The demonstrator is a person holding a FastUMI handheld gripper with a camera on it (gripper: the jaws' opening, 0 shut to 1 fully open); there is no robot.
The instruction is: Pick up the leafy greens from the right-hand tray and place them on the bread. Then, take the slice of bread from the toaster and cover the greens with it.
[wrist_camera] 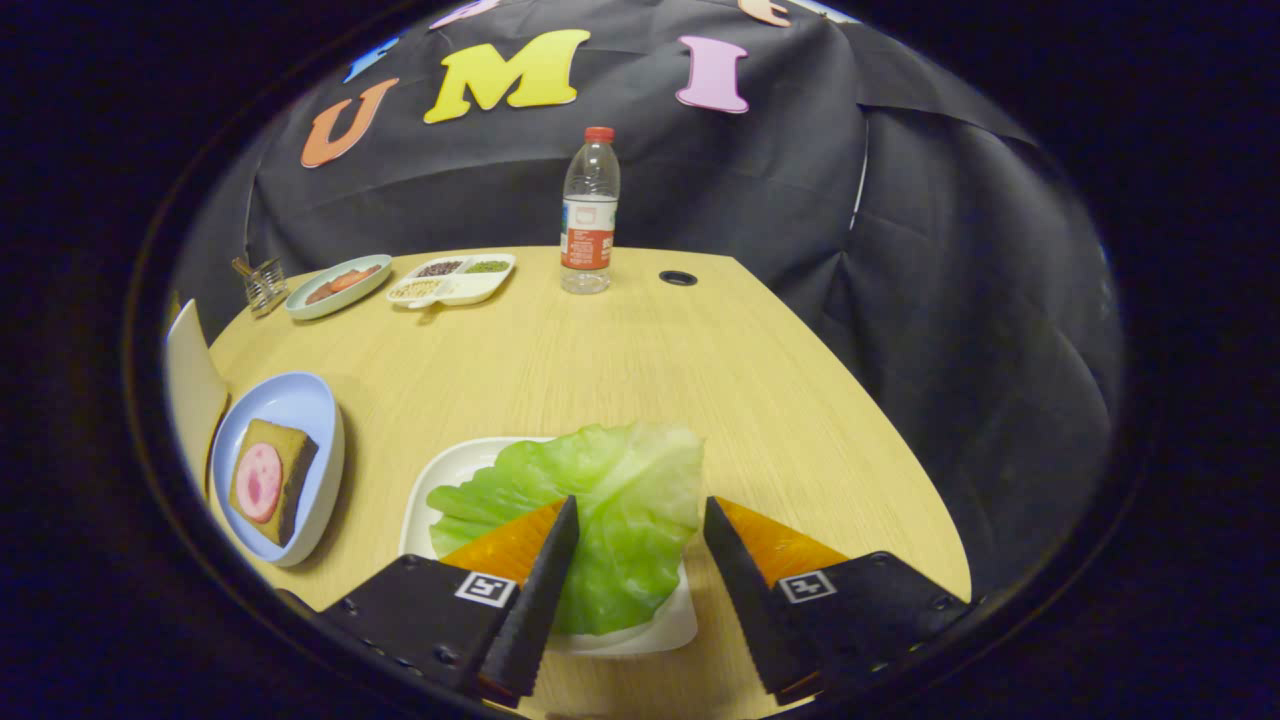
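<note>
A broad green lettuce leaf (pixel 600 510) lies on a white square tray (pixel 455 470) right at my fingers. My gripper (pixel 640 505) is open, its two fingers straddling the leaf's right half, one fingertip over the leaf and the other just off its right edge. To the left, a light blue plate (pixel 300 400) holds a brown bread slice (pixel 285 450) topped with a round pink slice of meat (pixel 259 482). A pale upright object (pixel 190 385) stands just beyond that plate at the table's left edge; what it is I cannot tell.
At the far side of the wooden table (pixel 650 360) stand a clear water bottle (pixel 589 215), a white divided dish with grains (pixel 455 280), a pale green plate with food (pixel 338 285) and a small glass holder (pixel 263 283). A round cable hole (pixel 678 278) lies near the bottle.
</note>
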